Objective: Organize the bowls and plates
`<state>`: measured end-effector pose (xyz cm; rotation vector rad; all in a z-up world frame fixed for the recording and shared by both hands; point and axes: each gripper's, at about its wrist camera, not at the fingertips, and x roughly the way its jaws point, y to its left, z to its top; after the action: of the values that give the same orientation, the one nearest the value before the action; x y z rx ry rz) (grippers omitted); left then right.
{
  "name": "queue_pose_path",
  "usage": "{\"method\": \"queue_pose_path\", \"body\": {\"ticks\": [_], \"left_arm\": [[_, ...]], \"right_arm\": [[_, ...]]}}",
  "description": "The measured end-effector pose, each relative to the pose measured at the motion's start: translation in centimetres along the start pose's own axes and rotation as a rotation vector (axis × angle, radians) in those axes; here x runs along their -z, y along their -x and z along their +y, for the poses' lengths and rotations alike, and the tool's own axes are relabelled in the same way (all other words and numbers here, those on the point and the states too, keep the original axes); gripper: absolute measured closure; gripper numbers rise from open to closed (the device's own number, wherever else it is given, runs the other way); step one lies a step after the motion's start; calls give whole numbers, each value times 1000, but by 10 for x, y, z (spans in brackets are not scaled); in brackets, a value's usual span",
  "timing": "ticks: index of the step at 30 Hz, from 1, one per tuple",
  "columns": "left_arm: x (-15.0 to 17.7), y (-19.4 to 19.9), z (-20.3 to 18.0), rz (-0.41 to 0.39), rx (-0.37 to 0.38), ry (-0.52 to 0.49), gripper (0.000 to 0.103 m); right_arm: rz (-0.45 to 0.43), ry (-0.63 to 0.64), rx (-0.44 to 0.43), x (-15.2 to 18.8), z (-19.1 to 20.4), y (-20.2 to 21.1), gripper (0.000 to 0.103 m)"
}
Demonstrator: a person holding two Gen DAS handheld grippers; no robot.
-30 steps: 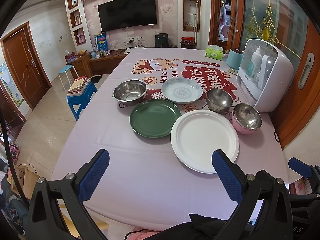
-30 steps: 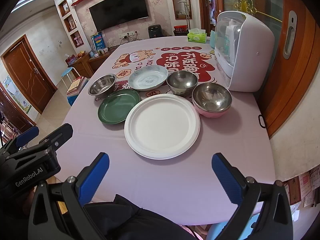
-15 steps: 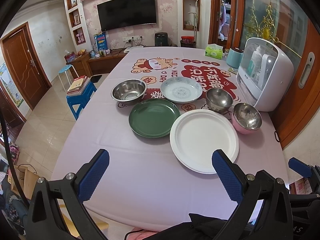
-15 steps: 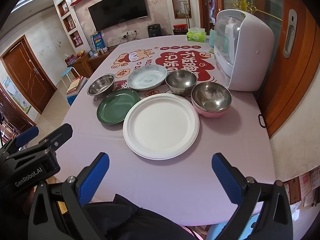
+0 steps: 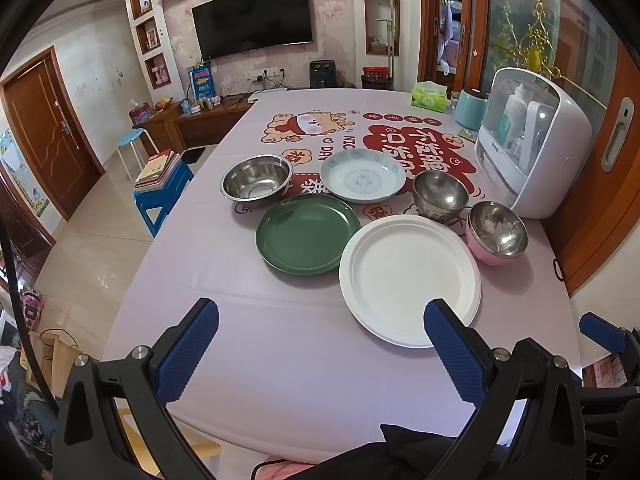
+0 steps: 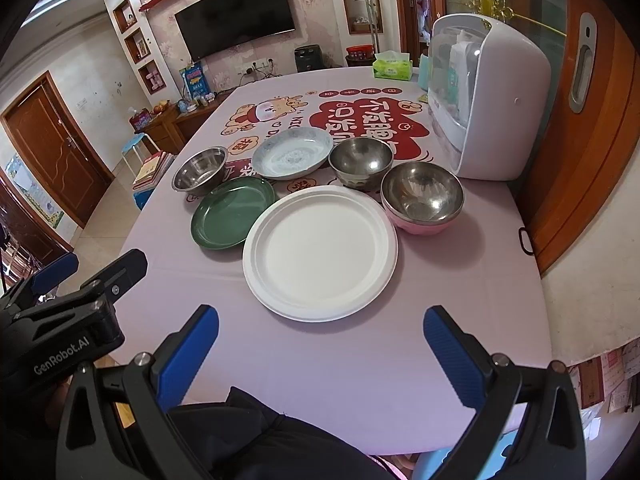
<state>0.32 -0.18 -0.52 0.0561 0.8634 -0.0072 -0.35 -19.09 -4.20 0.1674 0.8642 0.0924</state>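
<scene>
While both grippers hang back over the near edge of the table (image 5: 248, 364), none of the dishes sit between any fingers. The left gripper (image 5: 321, 344) has its blue pads spread wide with nothing in them, and the right gripper (image 6: 321, 344) is the same, wide apart and empty.

The white plate (image 6: 320, 252) is the closest dish. In the right wrist view it lies dead ahead of the gap between the fingers, a bit further up the table. In the left wrist view its near rim runs right behind the tip of the right-hand pad (image 5: 452, 352), so it's off to that side rather than centred.

The green plate (image 5: 308, 238) sits just left of the white one, rims about touching. Behind them is a row: a steel bowl (image 5: 256, 180) on the left, a pale patterned dish (image 5: 362, 175) in the middle, a second steel bowl (image 5: 440, 196) right of that. A pink bowl with a steel inside (image 5: 496, 232) sits just beside the white plate's far right rim.

The white cabinet-style appliance (image 6: 484, 100) crowds the right side of the table, close to the pink bowl. Bare tablecloth stretches between the pads and the plates, plus along the left edge.
</scene>
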Motion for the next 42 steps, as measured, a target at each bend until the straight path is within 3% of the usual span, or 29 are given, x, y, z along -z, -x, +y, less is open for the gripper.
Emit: {"method": "queue_pose_path", "body": {"ticks": [9, 18, 31, 42], "left_arm": [[0, -1, 0, 6, -1, -2, 1], [-5, -37, -6, 71, 7, 5, 1], [-20, -104, -11, 293, 25, 94, 1], [-20, -188, -15, 509, 18, 184, 1]], "right_arm": [[13, -12, -4, 0, -12, -3, 0], [70, -56, -16, -14, -27, -31, 0], [232, -173, -43, -32, -61, -80, 0], [380, -272, -62, -47, -93, -144, 1]]}}
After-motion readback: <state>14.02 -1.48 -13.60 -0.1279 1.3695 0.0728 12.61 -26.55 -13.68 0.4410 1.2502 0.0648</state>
